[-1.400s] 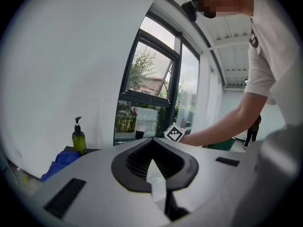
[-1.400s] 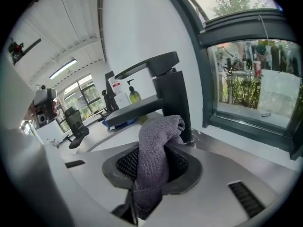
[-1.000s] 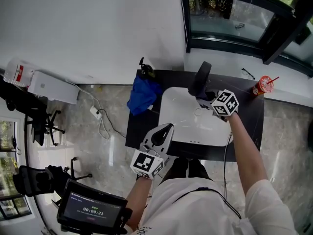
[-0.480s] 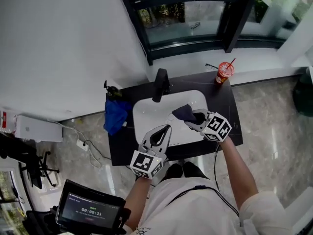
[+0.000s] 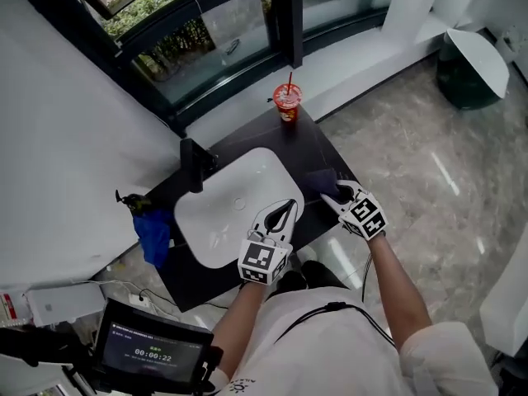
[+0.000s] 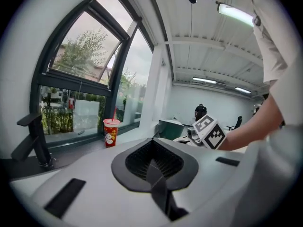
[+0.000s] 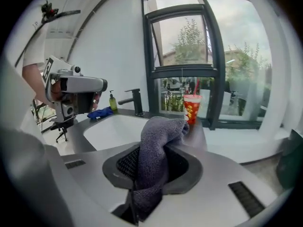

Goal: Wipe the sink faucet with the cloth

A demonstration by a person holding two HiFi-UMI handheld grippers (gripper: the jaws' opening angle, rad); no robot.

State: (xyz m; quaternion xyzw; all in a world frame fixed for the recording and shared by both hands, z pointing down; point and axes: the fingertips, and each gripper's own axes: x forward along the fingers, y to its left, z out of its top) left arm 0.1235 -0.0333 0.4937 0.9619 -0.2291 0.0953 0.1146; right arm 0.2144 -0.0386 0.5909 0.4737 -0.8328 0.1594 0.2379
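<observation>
Gripping cloth (image 7: 158,141), right tool (image 5: 332,193); screen (image 5: 153,355) seemingly reads 00:00:22.

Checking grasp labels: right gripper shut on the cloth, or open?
The right gripper is shut on the grey cloth: its own view shows the cloth pinched between the jaws, free end bunched above them.

Office-like room, white sink (image 5: 223,213) in black counter (image 5: 313,143), dark-framed window (image 5: 198,44), marble floor (image 5: 429,139), strip lights (image 6: 235,14) overhead
</observation>
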